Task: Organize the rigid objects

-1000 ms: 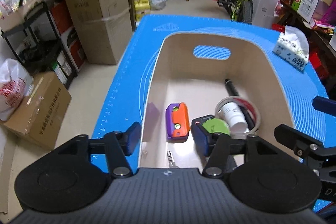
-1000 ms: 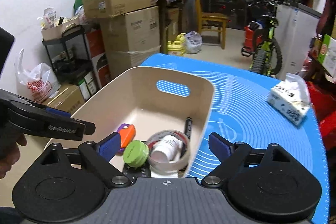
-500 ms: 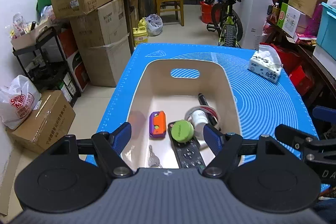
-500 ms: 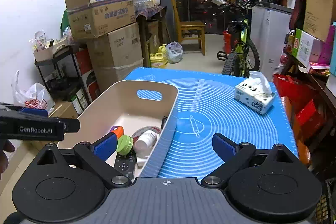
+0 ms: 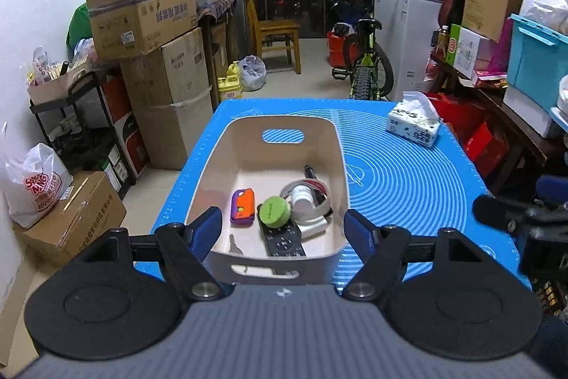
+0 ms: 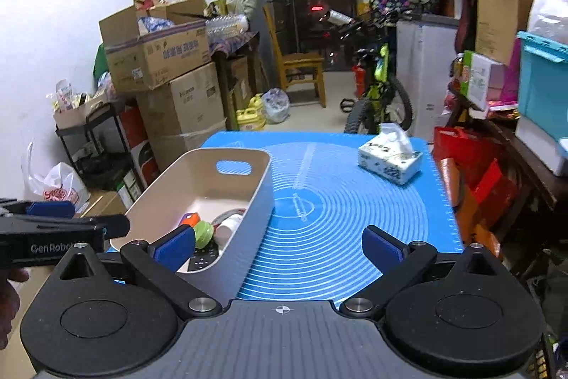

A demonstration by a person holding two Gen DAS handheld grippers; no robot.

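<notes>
A beige bin [image 5: 340, 148] [image 6: 261, 194] stands on the blue mat [image 5: 408, 187] [image 6: 337, 219]. It holds a purple-orange toy [image 5: 243, 205], a green round lid [image 5: 274, 210] [image 6: 203, 230], a tape roll [image 5: 312, 187], a white bottle [image 5: 303, 199], a black remote [image 5: 284, 238], a black marker [image 5: 310, 172] and keys [image 5: 233, 245]. My left gripper [image 5: 284, 228] is open and empty, above the bin's near end. My right gripper [image 6: 280, 244] is open and empty, above the mat to the bin's right.
A tissue pack [image 5: 413, 125] [image 6: 390, 158] lies at the mat's far right. Stacked cardboard boxes [image 5: 156, 59] and a shelf stand left of the table. A bicycle [image 5: 365, 63] and a wooden chair [image 5: 277, 27] stand beyond it. Cluttered shelves are on the right.
Both grippers have pulled up and back from the bin, so the whole bin and mat show. Both stay open and empty.
</notes>
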